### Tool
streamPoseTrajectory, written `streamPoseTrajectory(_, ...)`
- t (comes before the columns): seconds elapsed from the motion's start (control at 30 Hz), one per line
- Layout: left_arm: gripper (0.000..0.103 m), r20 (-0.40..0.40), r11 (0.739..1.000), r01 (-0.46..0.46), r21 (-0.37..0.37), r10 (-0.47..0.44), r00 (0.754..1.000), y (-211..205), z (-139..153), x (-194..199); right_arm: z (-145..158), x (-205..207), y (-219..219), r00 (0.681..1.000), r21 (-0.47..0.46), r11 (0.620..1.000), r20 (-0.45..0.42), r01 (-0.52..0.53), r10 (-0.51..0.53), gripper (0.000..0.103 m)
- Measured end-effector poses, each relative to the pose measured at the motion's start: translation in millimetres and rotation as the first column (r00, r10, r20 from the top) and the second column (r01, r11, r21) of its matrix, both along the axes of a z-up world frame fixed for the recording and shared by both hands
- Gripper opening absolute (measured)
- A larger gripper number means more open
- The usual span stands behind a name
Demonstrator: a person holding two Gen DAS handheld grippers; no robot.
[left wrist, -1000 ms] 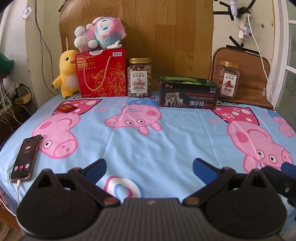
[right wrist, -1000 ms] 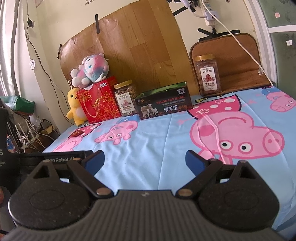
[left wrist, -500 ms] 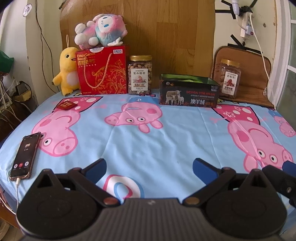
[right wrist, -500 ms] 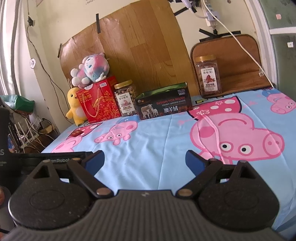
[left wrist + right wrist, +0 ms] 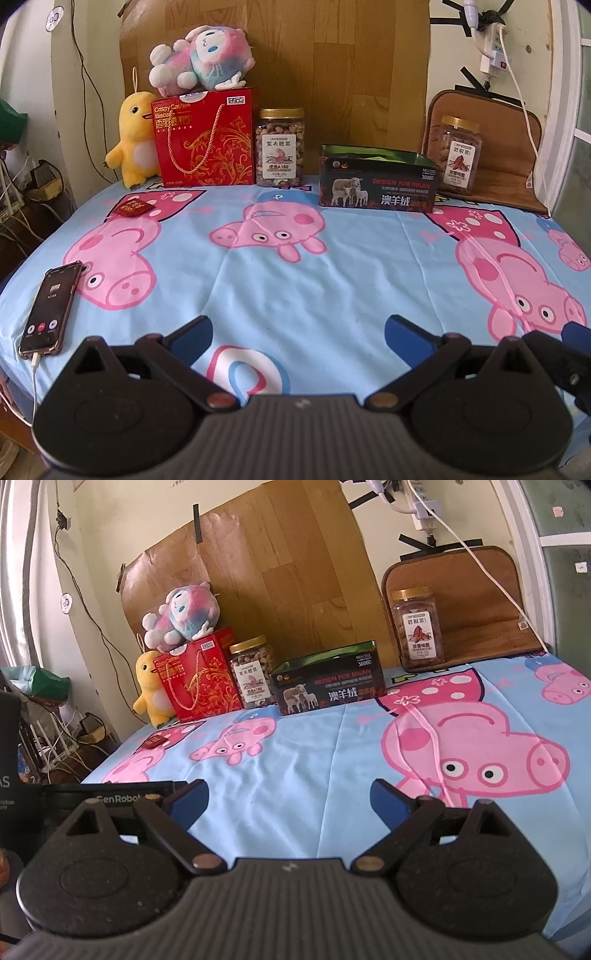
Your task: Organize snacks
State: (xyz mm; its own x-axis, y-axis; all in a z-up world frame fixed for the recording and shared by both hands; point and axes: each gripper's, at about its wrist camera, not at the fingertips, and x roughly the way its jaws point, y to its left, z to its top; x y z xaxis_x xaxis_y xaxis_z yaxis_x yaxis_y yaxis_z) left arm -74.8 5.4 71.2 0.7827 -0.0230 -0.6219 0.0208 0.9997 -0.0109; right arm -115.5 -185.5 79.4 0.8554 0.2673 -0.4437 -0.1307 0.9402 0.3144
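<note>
Far ahead of the tongs, the red gift box [image 5: 207, 138] reads "Crispy Cashew Biscuit". The dark tin [image 5: 376, 182] to its right reads "DESIGN FOR MILAN", "澳羊绒" and "3000D". The nut jar [image 5: 280, 147] between them shows "A180".

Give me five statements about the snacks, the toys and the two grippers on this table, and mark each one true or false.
1. The pink plush lies on top of the red gift box. True.
2. Both nut jars stand side by side, touching. False: one nut jar stands beside the red gift box, the other jar stands right of the dark box, which sits between them.
3. The left gripper is open and holds nothing. True.
4. The right gripper is shut on a jar. False: it is open and empty, above the sheet.
5. The phone lies beside the dark box. False: it lies at the near left edge.
</note>
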Motion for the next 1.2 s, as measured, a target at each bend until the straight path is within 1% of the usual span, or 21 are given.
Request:
streamPoseTrajectory(0.3,0.103,-0.001,1.0,0.006,0.007,-0.006,1.0,-1,0,0,0,-1,2,1.0,-0.001,1.0,0.0,-0.001,0.001,0.096)
streamPoseTrajectory(0.53,0.103,0.014,1.0,0.008,0.007,-0.008,1.0,0,6,-2,-1,1,3,1.0,0.001,1.0,-0.008,-0.003,0.003,0.096)
streamPoseTrajectory(0.67,0.103,-0.008,1.0,0.014,0.0,-0.014,1.0,-1,1,0,0,0,4,1.0,-0.001,1.0,-0.004,-0.014,0.014,0.096)
streamPoseTrajectory(0.9,0.103,0.005,1.0,0.015,0.006,-0.015,1.0,-1,2,-2,-1,2,2,1.0,-0.001,1.0,-0.012,-0.013,0.013,0.096)
streamPoseTrajectory(1.03,0.103,0.0,1.0,0.011,0.0,-0.011,1.0,1,2,0,-1,2,3,1.0,-0.006,1.0,-0.006,-0.022,0.021,0.096)
streamPoseTrajectory(1.2,0.103,0.018,0.999,0.026,0.024,-0.026,0.999,0,7,8,-1,10,-2,1.0,0.007,1.0,-0.022,-0.015,0.015,0.096)
